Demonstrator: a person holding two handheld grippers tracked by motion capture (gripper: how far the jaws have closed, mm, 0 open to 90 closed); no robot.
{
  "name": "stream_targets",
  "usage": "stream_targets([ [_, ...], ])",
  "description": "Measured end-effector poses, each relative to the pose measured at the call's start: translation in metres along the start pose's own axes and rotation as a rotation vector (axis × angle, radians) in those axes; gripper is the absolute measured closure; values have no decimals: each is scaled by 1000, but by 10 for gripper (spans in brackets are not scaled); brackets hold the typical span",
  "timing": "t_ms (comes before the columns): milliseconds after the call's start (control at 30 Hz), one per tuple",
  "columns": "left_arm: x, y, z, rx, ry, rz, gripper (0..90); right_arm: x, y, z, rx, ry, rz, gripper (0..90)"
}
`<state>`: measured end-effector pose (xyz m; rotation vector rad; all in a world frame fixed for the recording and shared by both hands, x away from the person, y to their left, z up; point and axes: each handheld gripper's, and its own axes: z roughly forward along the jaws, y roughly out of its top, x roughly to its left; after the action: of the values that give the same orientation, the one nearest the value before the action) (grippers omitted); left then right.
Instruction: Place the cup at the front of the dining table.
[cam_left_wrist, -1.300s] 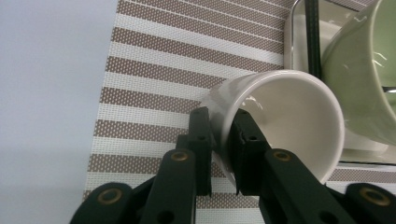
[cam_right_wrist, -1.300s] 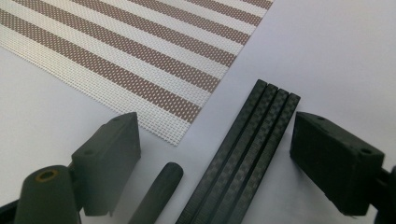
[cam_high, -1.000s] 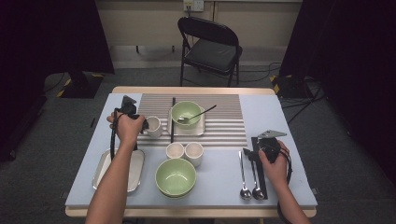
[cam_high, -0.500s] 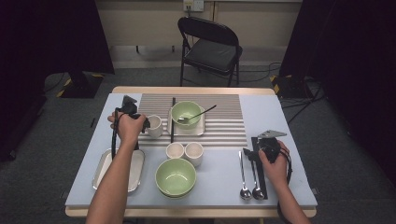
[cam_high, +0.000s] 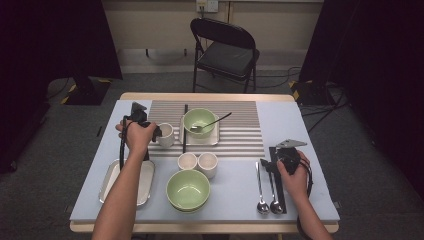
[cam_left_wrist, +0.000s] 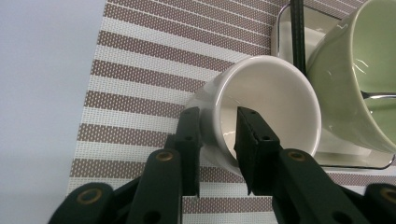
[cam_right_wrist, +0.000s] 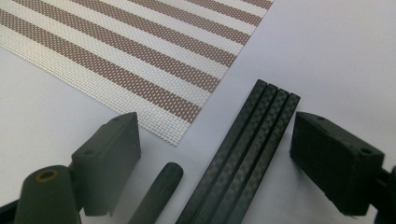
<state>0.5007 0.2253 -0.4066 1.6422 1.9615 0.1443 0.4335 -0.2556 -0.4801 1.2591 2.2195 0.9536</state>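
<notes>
White cup (cam_left_wrist: 261, 112) sits on the striped mat (cam_left_wrist: 140, 60), at 9 o'clock of the green bowl (cam_left_wrist: 359, 74) on its tray (cam_high: 215, 141). Left gripper (cam_left_wrist: 217, 135) straddles the cup's wall, one jaw inside, one outside; jaws have just been opening and pads look barely off it, so likely releasing. Finish the spread, then lift straight up to avoid tipping the cup. Right gripper (cam_right_wrist: 215, 154) spread wide over the black sticks (cam_right_wrist: 243, 154) on the worktop (cam_right_wrist: 327, 46).
</notes>
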Motion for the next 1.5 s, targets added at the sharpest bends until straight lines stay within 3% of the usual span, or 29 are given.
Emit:
stream_targets([
  [767,-1,0,0,0,2,33,603,0,0,0,0,0,0,151],
  [1067,1,0,-2,-9,3,41,515,0,0,0,0,-1,0,151],
  [1233,1,0,-4,-20,-8,43,418,0,0,0,0,0,-1,151],
  [1500,1,-1,-6,-20,-21,48,356,0,0,0,0,0,-1,151],
])
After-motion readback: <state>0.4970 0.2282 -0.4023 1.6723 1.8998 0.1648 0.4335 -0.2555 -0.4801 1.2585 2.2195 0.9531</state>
